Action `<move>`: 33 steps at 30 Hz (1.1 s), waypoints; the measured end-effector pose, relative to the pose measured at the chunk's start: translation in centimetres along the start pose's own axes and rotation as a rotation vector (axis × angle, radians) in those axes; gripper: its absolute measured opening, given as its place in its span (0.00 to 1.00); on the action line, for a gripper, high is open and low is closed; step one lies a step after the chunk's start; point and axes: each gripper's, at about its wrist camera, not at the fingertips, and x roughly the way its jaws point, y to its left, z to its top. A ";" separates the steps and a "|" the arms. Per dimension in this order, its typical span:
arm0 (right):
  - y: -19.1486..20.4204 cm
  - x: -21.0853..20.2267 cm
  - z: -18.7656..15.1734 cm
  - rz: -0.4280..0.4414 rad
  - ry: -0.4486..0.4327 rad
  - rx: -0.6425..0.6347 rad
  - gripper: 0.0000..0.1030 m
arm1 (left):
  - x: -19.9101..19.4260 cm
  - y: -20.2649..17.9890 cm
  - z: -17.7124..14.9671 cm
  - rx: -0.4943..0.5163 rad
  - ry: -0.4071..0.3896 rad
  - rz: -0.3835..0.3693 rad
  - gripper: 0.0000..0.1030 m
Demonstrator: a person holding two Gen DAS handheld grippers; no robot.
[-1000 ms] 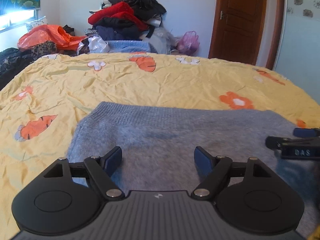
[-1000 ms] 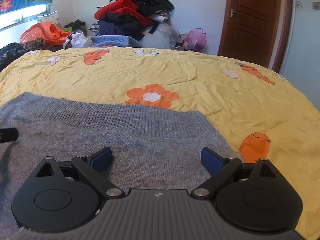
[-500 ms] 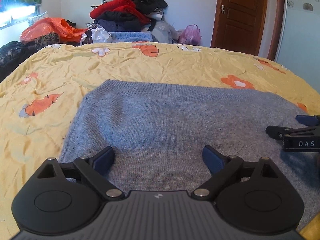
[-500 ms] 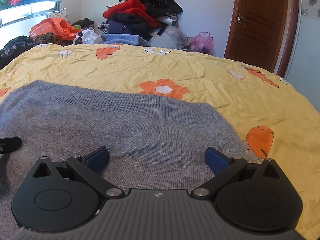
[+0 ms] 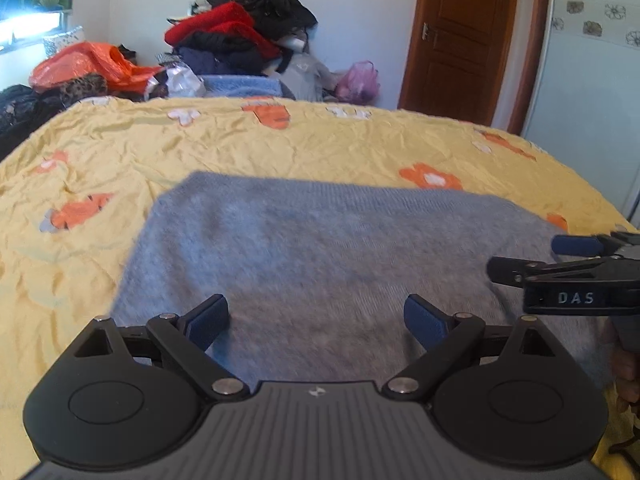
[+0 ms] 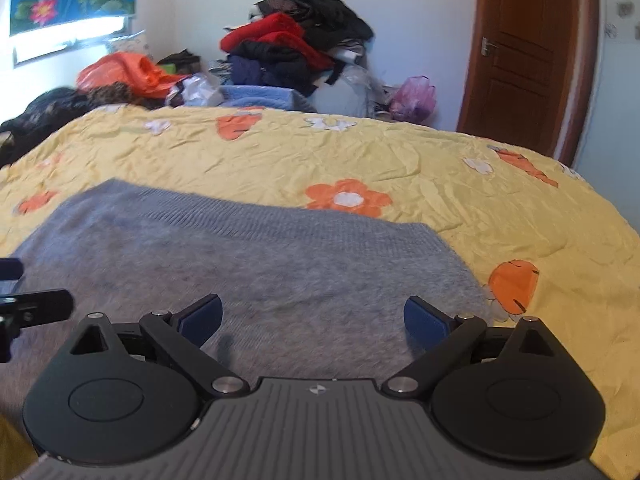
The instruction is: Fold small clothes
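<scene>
While spread flat on the yellow flowered bedcover (image 5: pixel 280 152), grey knitted garment (image 5: pixel 320 248), ribbed hem on its far side. Left gripper (image 5: pixel 316 316) just above the garment's near part, jaws wide apart, blue pads clear of the knit, nothing between them. Right gripper (image 6: pixel 312 316) over the garment's near right part, jaws having just closed slightly yet released and empty; seen from the side at the garment's right edge in the left wrist view. Heap of clothes (image 6: pixel 296 44) and orange bag (image 5: pixel 88 64) beyond the garment, past the bedcover's far edge; wooden door (image 6: pixel 528 52) to the garment's far right.
</scene>
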 end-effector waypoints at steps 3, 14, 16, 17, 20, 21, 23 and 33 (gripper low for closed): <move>0.1 1.2 -1.4 0.001 0.067 -0.009 0.96 | 1.0 -0.5 -1.3 0.041 0.030 0.023 0.93; -1.0 -0.4 -2.6 0.048 -0.013 0.066 0.95 | -3.6 1.3 -1.9 -0.062 -0.043 0.068 0.98; -1.3 -1.7 -2.9 0.082 -0.046 0.103 0.96 | -5.7 2.9 -2.7 -0.145 -0.065 0.098 0.98; -1.4 -2.1 -3.0 0.100 -0.050 0.115 0.96 | -6.6 3.7 -3.2 -0.194 -0.064 0.112 0.98; -0.9 -2.9 -3.3 0.135 -0.052 0.101 0.96 | -8.4 5.9 -4.4 -0.329 -0.055 0.148 0.99; -0.6 -3.0 -3.3 0.145 -0.053 0.092 0.96 | -8.8 6.4 -4.7 -0.369 -0.056 0.158 0.99; 0.0 -3.3 -3.3 0.168 -0.058 0.077 0.96 | -9.0 7.3 -5.0 -0.445 -0.052 0.162 0.99; -0.3 -4.6 -2.9 0.222 -0.091 0.092 0.97 | -6.3 10.0 -5.1 -0.781 -0.052 0.107 0.97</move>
